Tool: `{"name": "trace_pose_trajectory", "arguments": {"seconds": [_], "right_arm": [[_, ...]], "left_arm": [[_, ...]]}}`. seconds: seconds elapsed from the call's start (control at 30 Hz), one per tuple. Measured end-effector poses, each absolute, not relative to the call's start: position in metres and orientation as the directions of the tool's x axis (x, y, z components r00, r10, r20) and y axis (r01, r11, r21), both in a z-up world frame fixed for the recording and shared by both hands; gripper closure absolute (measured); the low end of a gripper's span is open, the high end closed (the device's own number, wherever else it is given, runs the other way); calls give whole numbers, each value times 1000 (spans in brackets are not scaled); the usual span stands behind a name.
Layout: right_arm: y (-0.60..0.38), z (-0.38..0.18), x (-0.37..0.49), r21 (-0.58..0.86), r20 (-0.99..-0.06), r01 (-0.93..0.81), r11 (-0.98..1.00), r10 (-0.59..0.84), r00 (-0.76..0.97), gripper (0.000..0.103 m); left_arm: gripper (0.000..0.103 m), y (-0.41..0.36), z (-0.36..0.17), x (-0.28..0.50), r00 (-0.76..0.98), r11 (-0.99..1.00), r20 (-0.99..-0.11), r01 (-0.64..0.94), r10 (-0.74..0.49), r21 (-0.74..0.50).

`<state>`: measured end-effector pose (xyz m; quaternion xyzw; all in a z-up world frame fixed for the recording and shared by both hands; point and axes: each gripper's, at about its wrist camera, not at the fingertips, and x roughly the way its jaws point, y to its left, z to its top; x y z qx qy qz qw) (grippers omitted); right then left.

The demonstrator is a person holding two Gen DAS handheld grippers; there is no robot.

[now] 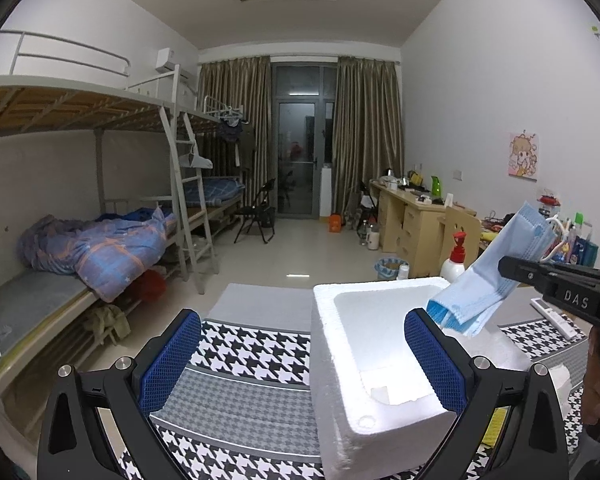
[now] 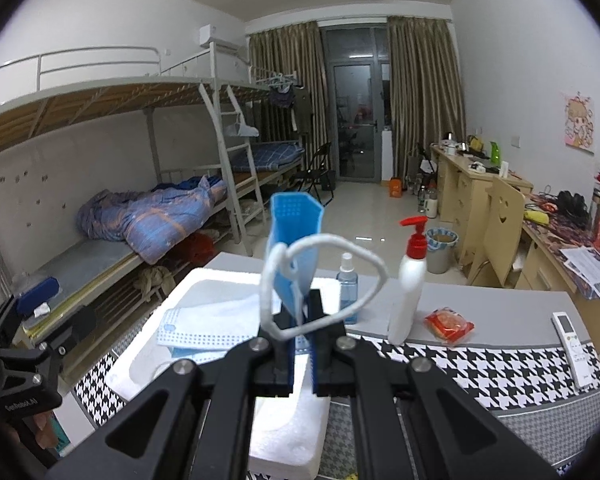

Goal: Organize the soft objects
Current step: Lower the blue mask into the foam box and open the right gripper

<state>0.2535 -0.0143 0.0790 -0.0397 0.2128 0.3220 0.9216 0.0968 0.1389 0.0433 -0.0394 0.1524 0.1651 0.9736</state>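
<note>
My right gripper [image 2: 300,314] is shut on a folded blue face mask [image 2: 296,236], which stands up from the jaws with its white ear loop [image 2: 332,280] hanging free. It holds the mask over a white foam box [image 2: 208,280] in which other masks [image 2: 204,330] lie flat. In the left wrist view the same mask [image 1: 484,280] hangs from the right gripper [image 1: 508,266] above the box [image 1: 380,292]. My left gripper [image 1: 302,356] is open, its blue pads [image 1: 172,360] wide apart and pressing on nothing, just short of the box.
The box rests on a table with a houndstooth cloth [image 2: 480,364]. To its right stand a spray bottle [image 2: 347,288], a red-topped pump bottle [image 2: 412,280], a red packet [image 2: 449,325] and a remote [image 2: 576,348]. Bunk beds [image 1: 80,248] line the left wall, desks [image 1: 412,216] the right.
</note>
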Motion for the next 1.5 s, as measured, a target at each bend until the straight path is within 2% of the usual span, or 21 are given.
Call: {"name": "trace_pose_trajectory", "arguments": {"seconds": [0.23, 0.3, 0.37, 0.43, 0.6, 0.67, 0.8, 1.17, 1.5], "right_arm": [[2, 73, 259, 47, -453, -626, 778, 575, 681, 94], [6, 71, 261, 43, -464, -628, 777, 572, 676, 85], [11, 68, 261, 31, -481, -637, 770, 570, 666, 51], [15, 65, 259, 26, -480, -644, 765, 575, 663, 45], [17, 63, 257, 13, -494, -641, 767, 563, 663, 44], [20, 61, 257, -5, -511, -642, 767, 550, 661, 41], [26, 57, 252, -63, -546, -665, 744, 532, 647, 41], [11, 50, 233, -83, -575, -712, 697, 550, 606, 40], [5, 52, 225, -113, -555, -709, 696, 548, 627, 39]], "left_arm": [[1, 145, 40, 94, 895, 939, -319, -341, 313, -36], [1, 147, 39, 94, 893, 939, -323, -342, 312, -40], [1, 148, 38, 94, 893, 938, -325, -343, 313, -41], [1, 149, 38, 95, 893, 938, -326, -344, 312, -46], [1, 152, 36, 96, 892, 938, -332, -344, 308, -54], [1, 152, 36, 96, 892, 938, -332, -342, 306, -53], [1, 151, 34, 94, 894, 940, -332, -335, 300, -55], [1, 139, 39, 89, 907, 954, -329, -295, 261, -55], [1, 117, 50, 90, 938, 994, -338, -97, 75, -49]]}}
